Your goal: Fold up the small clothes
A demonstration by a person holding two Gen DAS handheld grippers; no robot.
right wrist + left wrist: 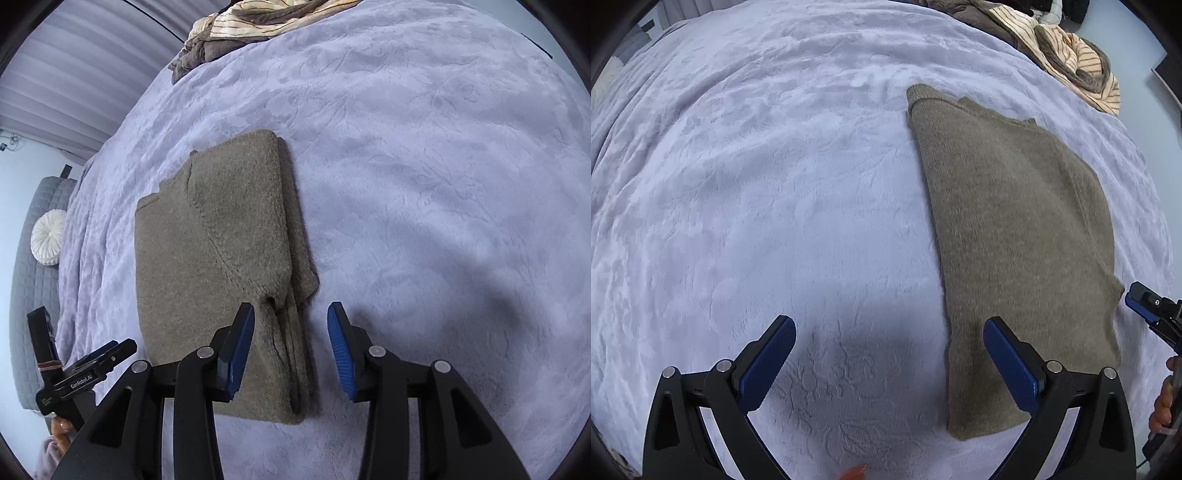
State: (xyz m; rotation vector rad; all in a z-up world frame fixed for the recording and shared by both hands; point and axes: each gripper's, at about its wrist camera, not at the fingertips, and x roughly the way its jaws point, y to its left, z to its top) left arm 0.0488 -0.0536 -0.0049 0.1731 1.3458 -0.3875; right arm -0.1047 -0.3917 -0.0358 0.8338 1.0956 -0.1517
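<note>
White lettering "GenRoboLAI", last letters unclear, on the black two-finger left gripper (pixel 94 360) body, seen from the right wrist view

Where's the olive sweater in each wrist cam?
Left wrist: olive sweater right of centre, folded, flat on the lavender blanket.
Right wrist: olive sweater left of centre, reaching down under the left finger.
Shared landmark: striped clothes pile at the top edge.
</note>
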